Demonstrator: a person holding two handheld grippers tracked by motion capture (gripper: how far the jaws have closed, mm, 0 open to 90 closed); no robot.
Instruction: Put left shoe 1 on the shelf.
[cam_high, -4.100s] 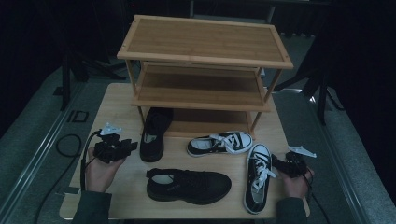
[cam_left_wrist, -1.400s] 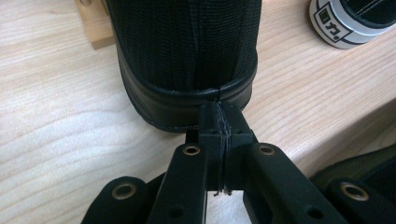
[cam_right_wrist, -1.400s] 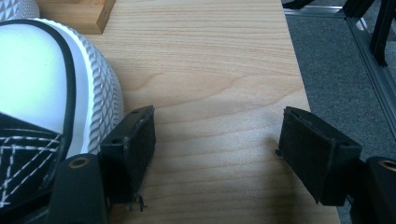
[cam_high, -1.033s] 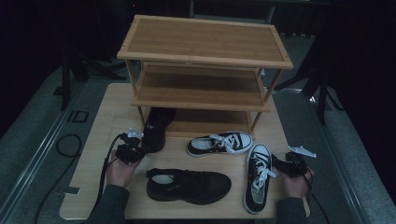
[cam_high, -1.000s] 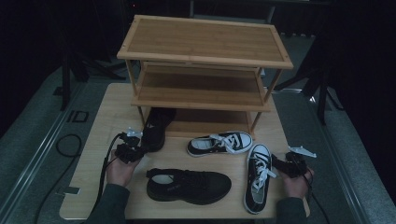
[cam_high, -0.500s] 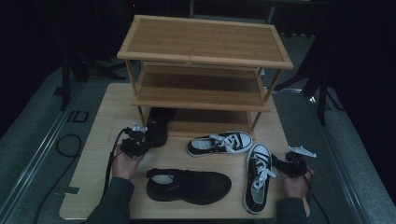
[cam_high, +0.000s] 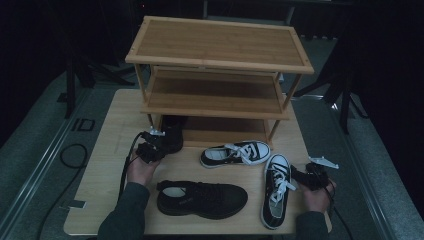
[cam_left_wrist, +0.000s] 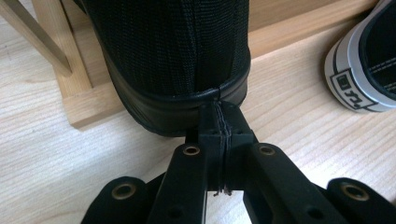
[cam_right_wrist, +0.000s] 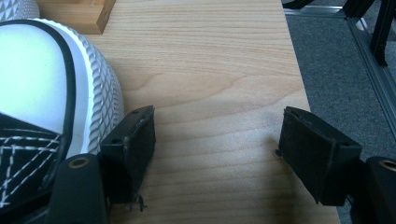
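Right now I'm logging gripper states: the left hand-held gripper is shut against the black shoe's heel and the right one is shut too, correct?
Not quite. The right hand-held gripper is open, jaws wide apart over bare table, as the right gripper view shows. The left hand-held gripper is indeed shut against the black shoe.

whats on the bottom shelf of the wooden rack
A black shoe lies partly on the bottom shelf of the wooden rack, its heel sticking out toward the left hand-held gripper. The middle shelf hides its toe and the shelf's back.
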